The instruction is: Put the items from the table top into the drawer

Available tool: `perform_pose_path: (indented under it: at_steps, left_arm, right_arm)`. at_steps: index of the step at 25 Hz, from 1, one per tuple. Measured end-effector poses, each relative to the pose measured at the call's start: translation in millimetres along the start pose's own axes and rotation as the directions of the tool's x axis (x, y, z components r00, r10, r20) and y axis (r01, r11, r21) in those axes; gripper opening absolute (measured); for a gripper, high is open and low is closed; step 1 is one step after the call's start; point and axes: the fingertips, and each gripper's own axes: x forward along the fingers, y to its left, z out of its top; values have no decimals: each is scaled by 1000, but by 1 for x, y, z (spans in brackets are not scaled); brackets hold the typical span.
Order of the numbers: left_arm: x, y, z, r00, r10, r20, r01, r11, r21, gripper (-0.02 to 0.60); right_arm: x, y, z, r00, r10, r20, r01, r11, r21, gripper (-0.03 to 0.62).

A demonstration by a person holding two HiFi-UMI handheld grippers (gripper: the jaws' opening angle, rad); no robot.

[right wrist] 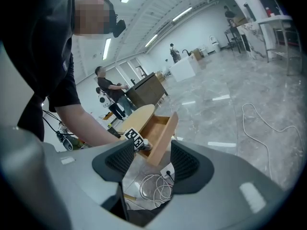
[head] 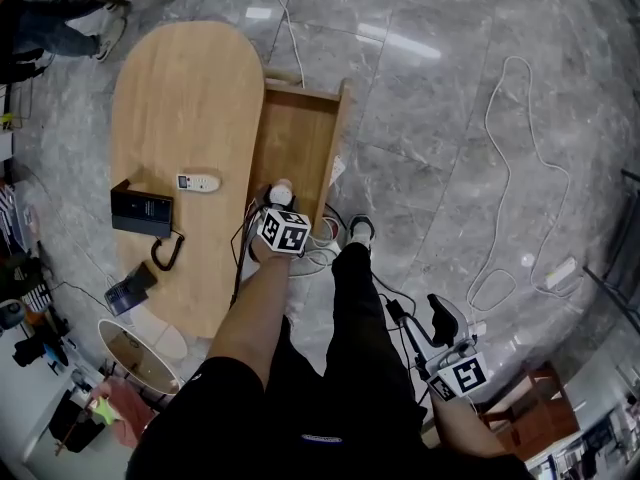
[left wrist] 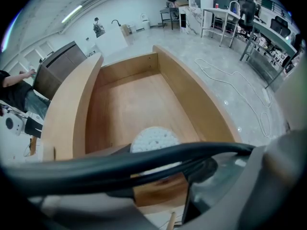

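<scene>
An oval wooden table (head: pixel 185 98) stands with its drawer (head: pixel 295 138) pulled out from one long edge, ready for loading. The left gripper (head: pixel 279 204) reaches over the drawer's near end, apparently clamped on a white dotted disc (left wrist: pixel 153 138) (a black band crosses that view), held low for release. The right gripper (right wrist: pixel 149 163) hangs aside, jaws apart and empty. A white remote (head: pixel 198 181) lies mid-table, a black corded device (head: pixel 142 211) near the far long edge.
</scene>
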Motion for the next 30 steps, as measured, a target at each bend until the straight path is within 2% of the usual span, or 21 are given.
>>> perform_pose_path:
  at_steps: [5,13,18,22,26,30]
  left_arm:
    - [-16,-4,-2,1000,-13,11,13,1000,-5,290]
    - [-31,-11,-9,999,-41,-16,41,999,-12,299]
    - [-43,-11,5,998,-45,35,45,999,-23,299]
    - [-59,-3,9,994,-42,96,48,997,-65,299]
    - [-84,1,-1,984,-59,168,76,993,-96,298]
    - [-104,21,-22,975,-39,217,71,987,-141,298]
  right_arm:
    - [2,2,3,1000,7,10,-7,1000,-1,255]
    - [4,6,39,999,33,29,-30,996,-86,256]
    - [7,8,50,999,38,19,-35,991,-129,256]
    - [28,29,56,996,86,-11,-87,983,-162,256]
    - [65,62,59,987,146,-75,-160,951,-264,255]
    - [123,103,70,966,218,-136,-255,878,-404,256]
